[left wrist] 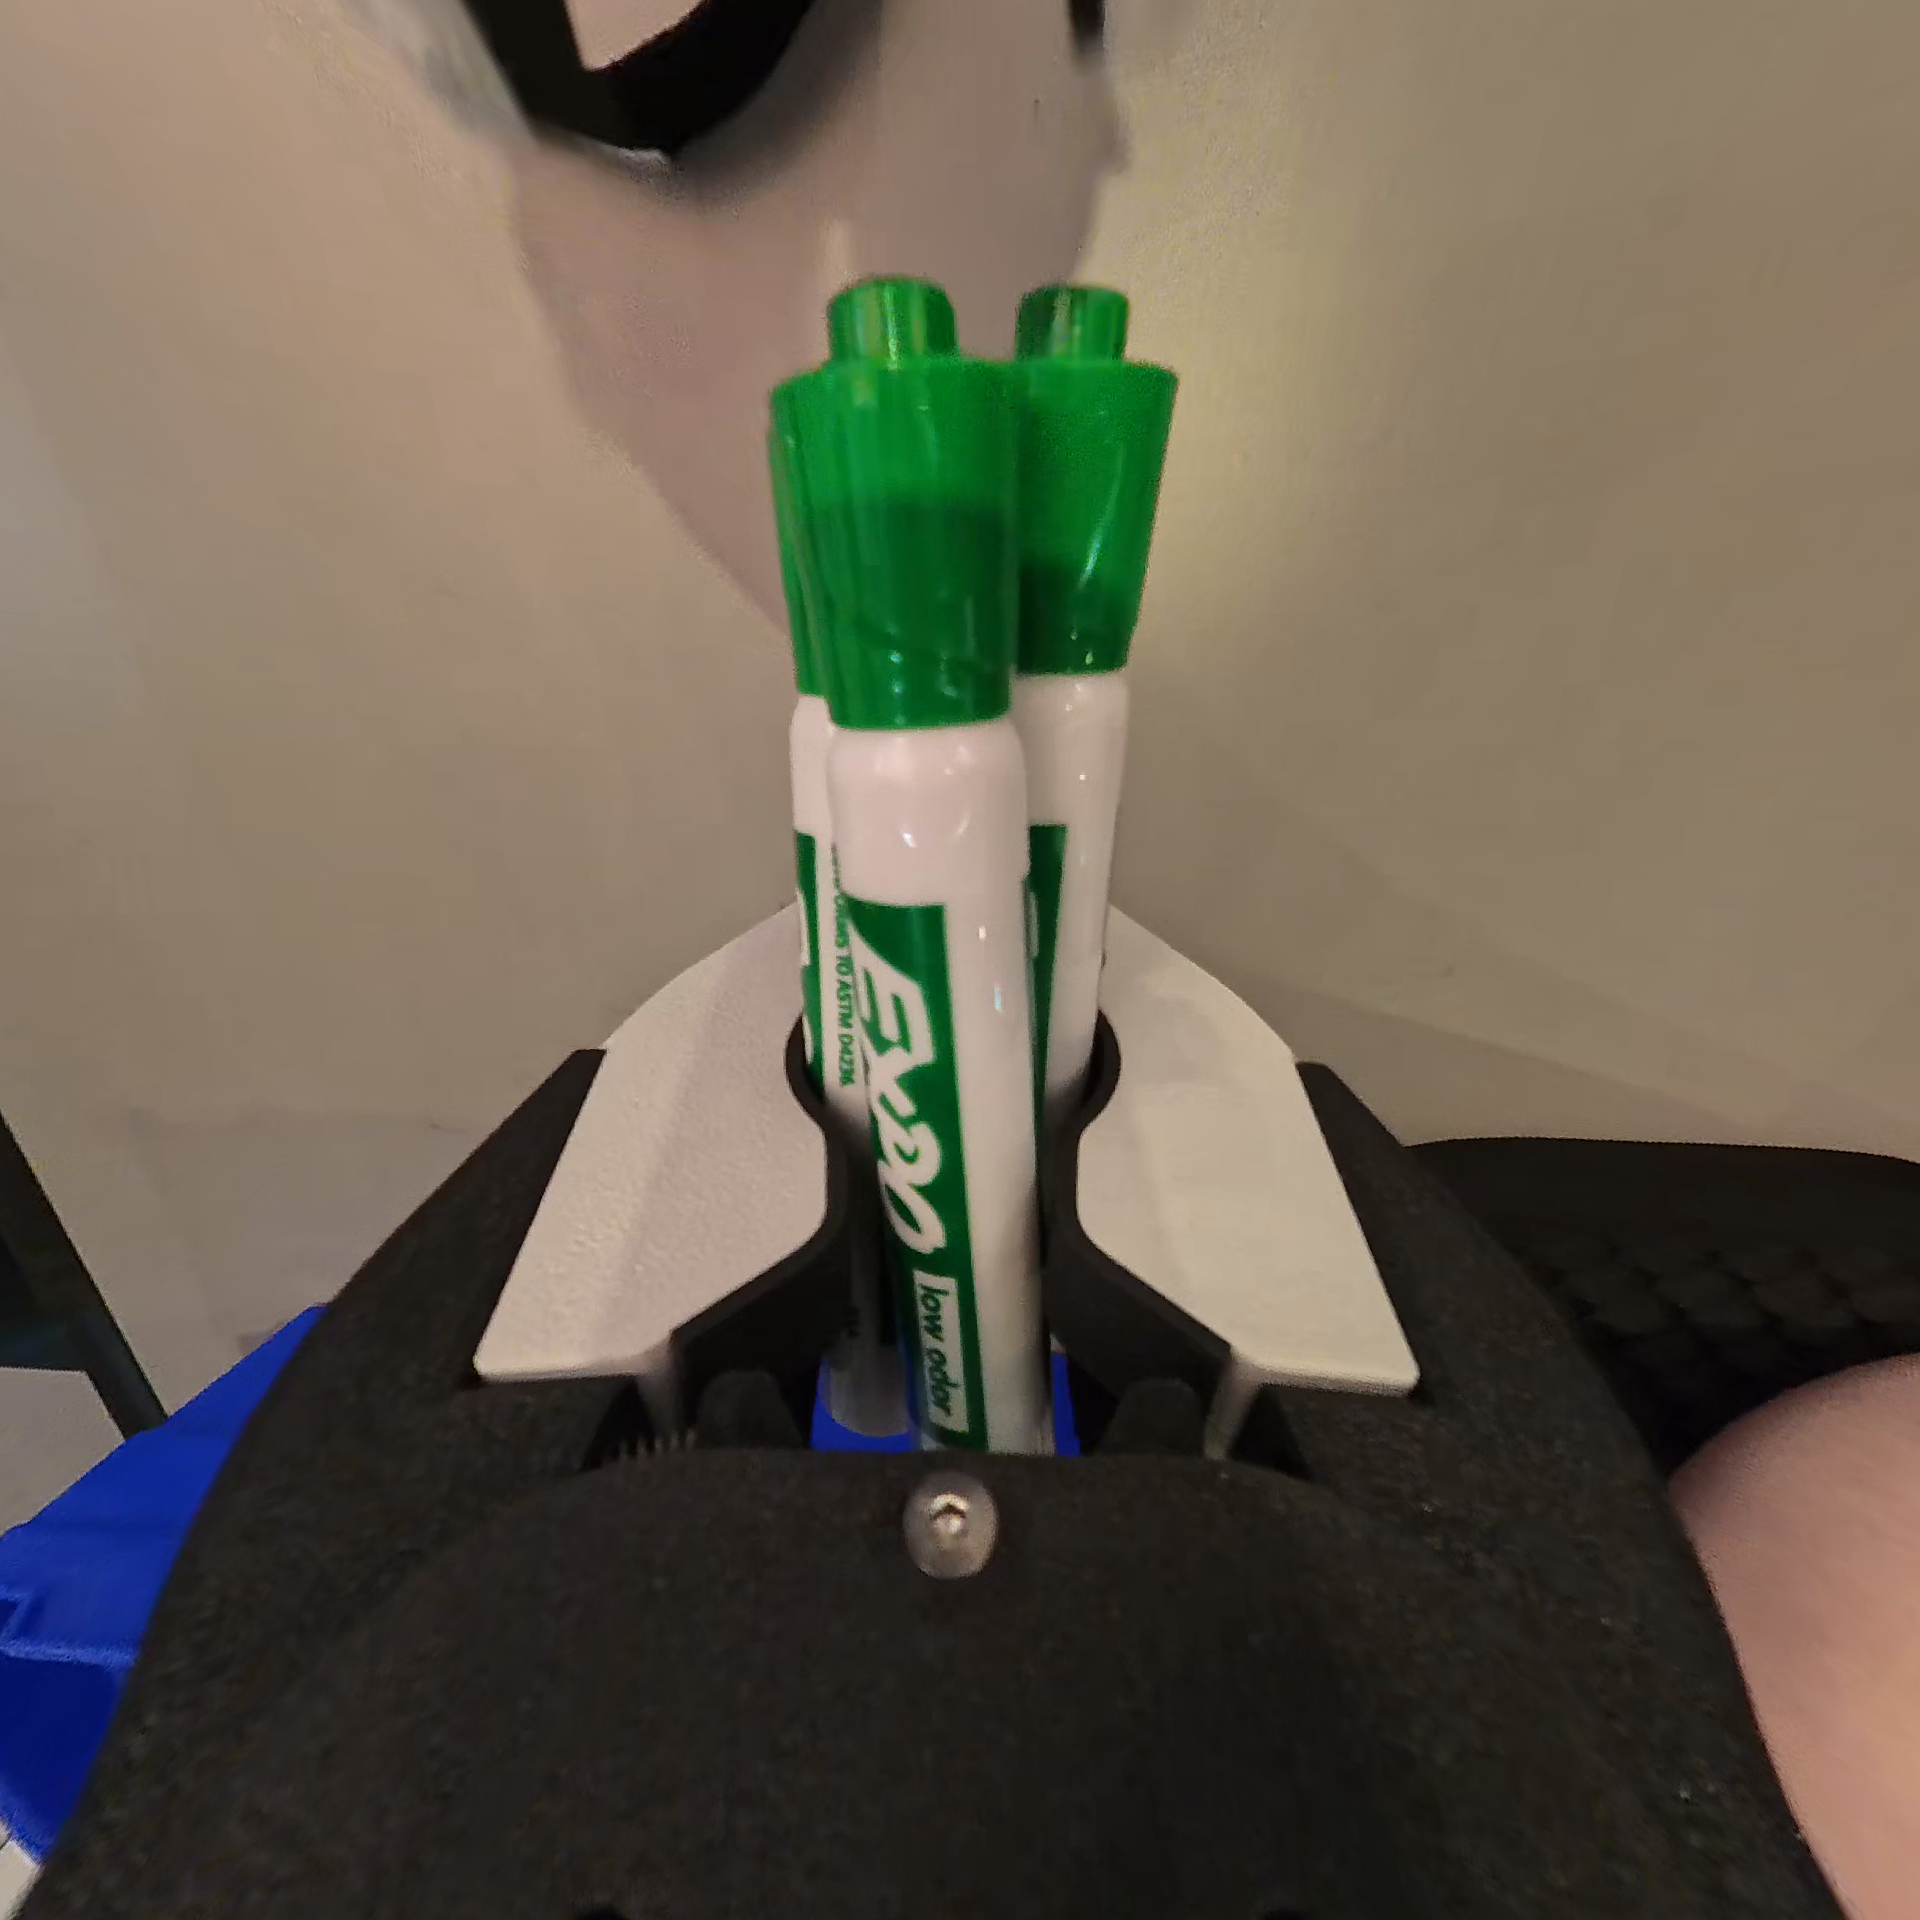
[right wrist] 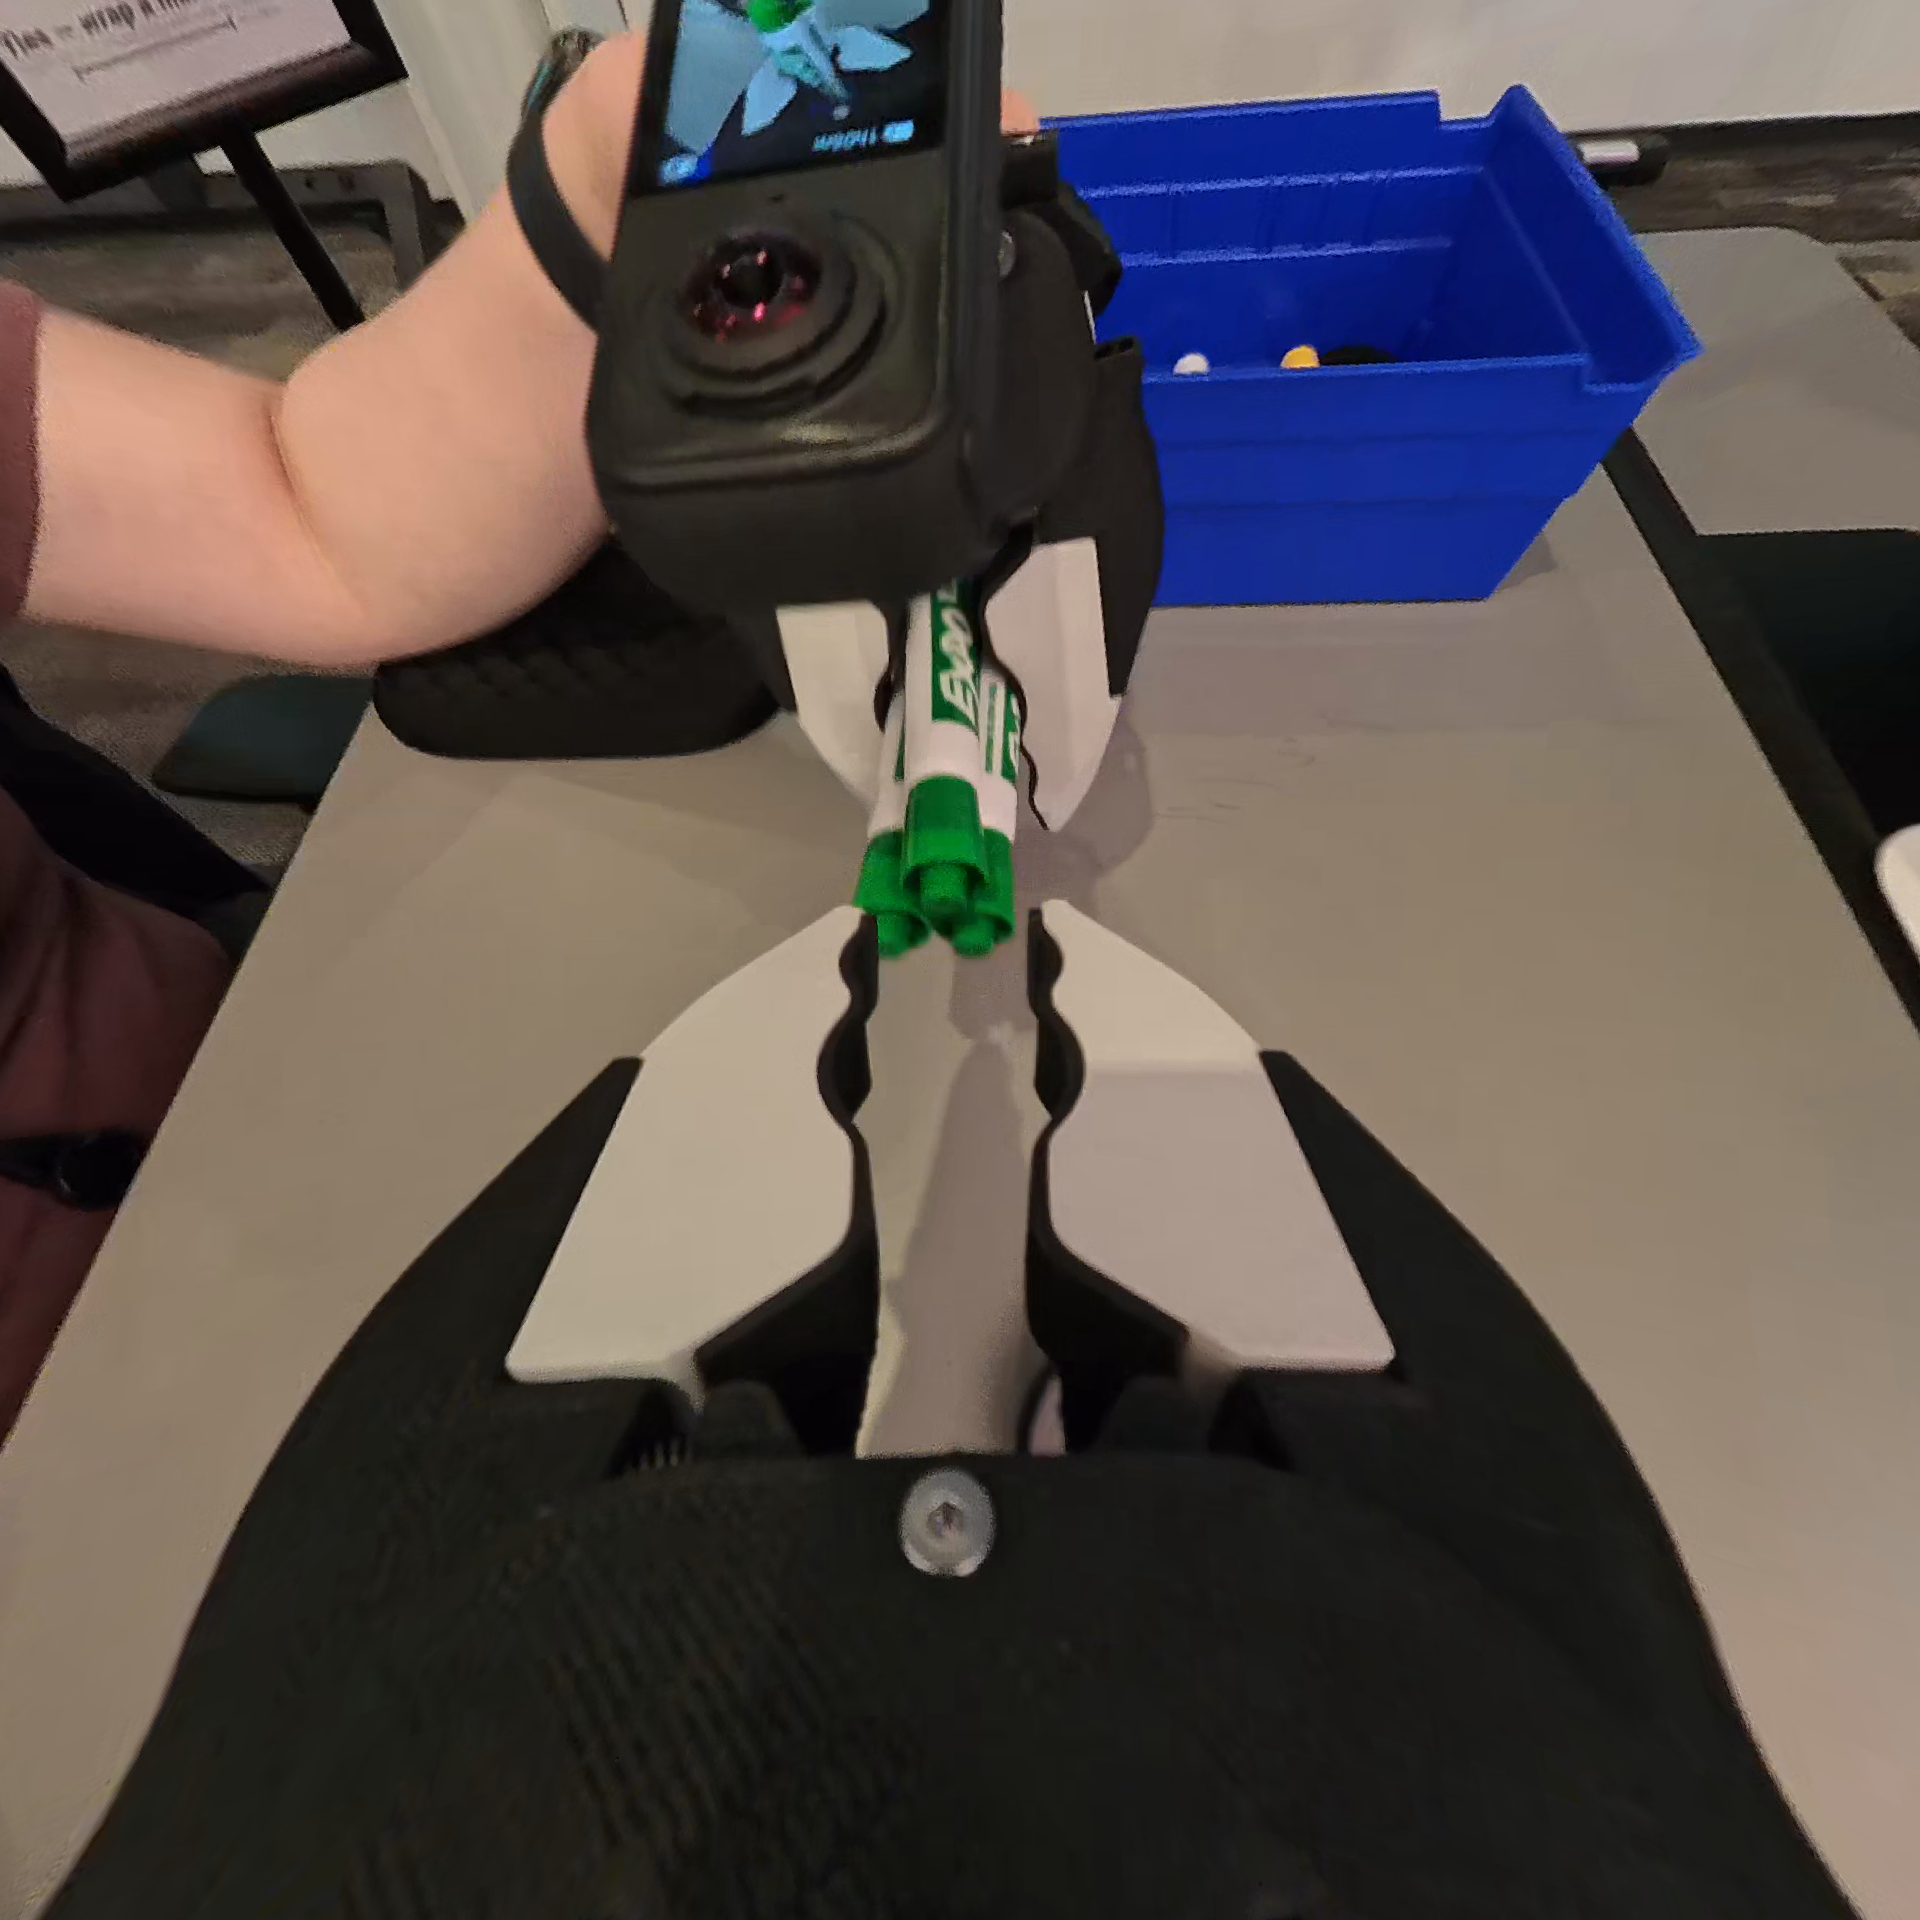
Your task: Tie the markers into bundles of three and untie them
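Three green-capped white markers (left wrist: pixel 925 748) stand together between my left gripper's fingers (left wrist: pixel 951 935), which is shut on their barrels, caps pointing away. In the right wrist view the left gripper (right wrist: pixel 956 810) comes in from above and points the markers (right wrist: pixel 940 862) toward me. A thin black strand (right wrist: pixel 1031 774) hangs beside the barrels. My right gripper (right wrist: pixel 945 925) is open and empty, its fingertips (right wrist: pixel 1044 935) on either side of the marker caps, just short of them. I cannot tell whether a tie goes round the markers.
A blue bin (right wrist: pixel 1351 436) with a few small items stands at the back right of the grey table (right wrist: pixel 1403 987). A black padded rest (right wrist: pixel 582 675) lies under the person's forearm (right wrist: pixel 312 468). A sign stand (right wrist: pixel 208 94) stands beyond the table's far left. Spacing between my two grippers at the tips: around 11 cm.
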